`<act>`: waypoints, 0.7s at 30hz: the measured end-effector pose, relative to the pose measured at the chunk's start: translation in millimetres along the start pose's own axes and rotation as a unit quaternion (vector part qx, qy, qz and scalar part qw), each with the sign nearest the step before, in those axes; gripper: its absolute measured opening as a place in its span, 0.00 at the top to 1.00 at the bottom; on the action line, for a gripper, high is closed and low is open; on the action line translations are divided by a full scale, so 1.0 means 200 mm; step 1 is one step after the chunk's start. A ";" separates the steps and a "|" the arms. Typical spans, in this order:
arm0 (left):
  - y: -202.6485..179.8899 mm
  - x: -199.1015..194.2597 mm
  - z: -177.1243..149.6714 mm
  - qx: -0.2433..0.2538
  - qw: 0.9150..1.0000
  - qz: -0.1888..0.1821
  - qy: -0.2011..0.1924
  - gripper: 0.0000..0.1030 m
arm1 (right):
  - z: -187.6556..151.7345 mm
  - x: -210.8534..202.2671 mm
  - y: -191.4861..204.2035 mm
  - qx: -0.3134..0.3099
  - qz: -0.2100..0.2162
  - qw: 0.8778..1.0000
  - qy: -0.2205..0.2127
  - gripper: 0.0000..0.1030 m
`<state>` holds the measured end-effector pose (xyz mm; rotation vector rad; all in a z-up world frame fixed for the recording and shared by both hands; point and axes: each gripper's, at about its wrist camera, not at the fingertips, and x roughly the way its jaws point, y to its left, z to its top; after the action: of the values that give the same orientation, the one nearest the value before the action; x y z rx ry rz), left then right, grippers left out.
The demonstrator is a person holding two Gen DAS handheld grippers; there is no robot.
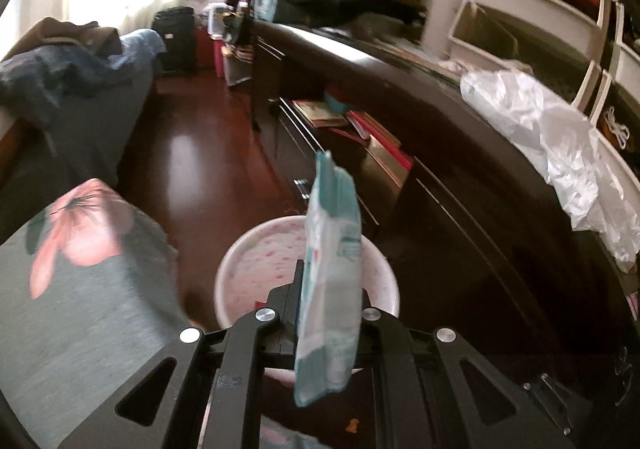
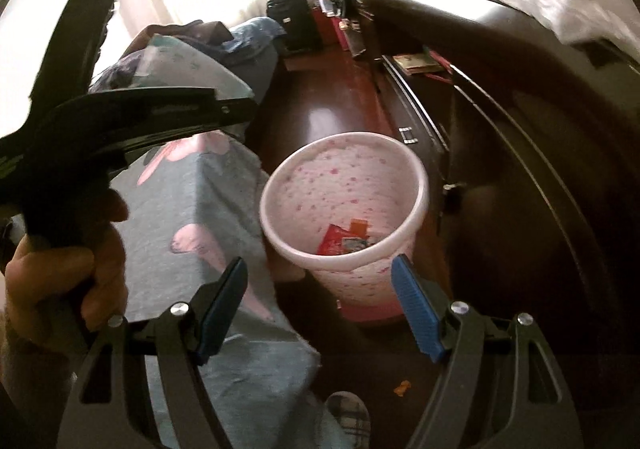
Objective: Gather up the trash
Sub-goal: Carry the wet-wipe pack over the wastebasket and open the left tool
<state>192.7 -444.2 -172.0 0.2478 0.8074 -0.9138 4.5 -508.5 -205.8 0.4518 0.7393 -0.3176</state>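
Observation:
My left gripper (image 1: 326, 313) is shut on a teal and white plastic wrapper (image 1: 330, 281), held upright over a white bin with pink spots (image 1: 248, 273). The right wrist view shows the same bin (image 2: 344, 185) on the floor, with red and orange wrappers (image 2: 344, 239) at its bottom. My right gripper (image 2: 322, 305) is open and empty, its blue pads (image 2: 416, 309) just short of the bin's near rim. The left gripper (image 2: 132, 109) shows there at upper left, holding the wrapper (image 2: 180, 65) above the bed's edge.
A bed with a grey flowered cover (image 1: 80, 281) lies on the left. A long dark cabinet (image 1: 460, 153) runs along the right, with a crumpled white plastic bag (image 1: 560, 137) on top. An orange scrap (image 2: 402, 387) lies on the dark red floor. White shelves (image 1: 520, 21) line the wall.

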 end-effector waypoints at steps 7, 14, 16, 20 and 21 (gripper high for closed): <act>-0.06 0.22 0.01 0.014 0.999 0.019 0.044 0.86 | 0.00 0.03 -0.06 0.014 -0.007 1.000 0.006 0.27; -0.02 0.28 0.03 -0.003 0.998 0.044 0.043 0.16 | 0.00 0.06 -0.08 0.021 -0.008 1.000 0.016 0.27; -0.02 0.27 0.03 0.000 0.998 0.056 0.041 0.06 | 0.00 0.07 -0.08 0.020 -0.008 1.000 0.016 0.27; 0.01 0.23 0.05 0.001 0.998 0.060 0.037 0.05 | 0.01 0.06 -0.06 0.018 -0.005 1.000 0.013 0.27; 0.02 0.22 0.06 0.002 0.997 0.065 0.034 0.05 | 0.01 0.06 -0.05 0.016 -0.005 1.000 0.013 0.27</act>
<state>216.7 -475.1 -195.3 0.3324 0.8425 -0.7880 9.1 -519.5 -215.9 0.4841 0.7631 -0.3332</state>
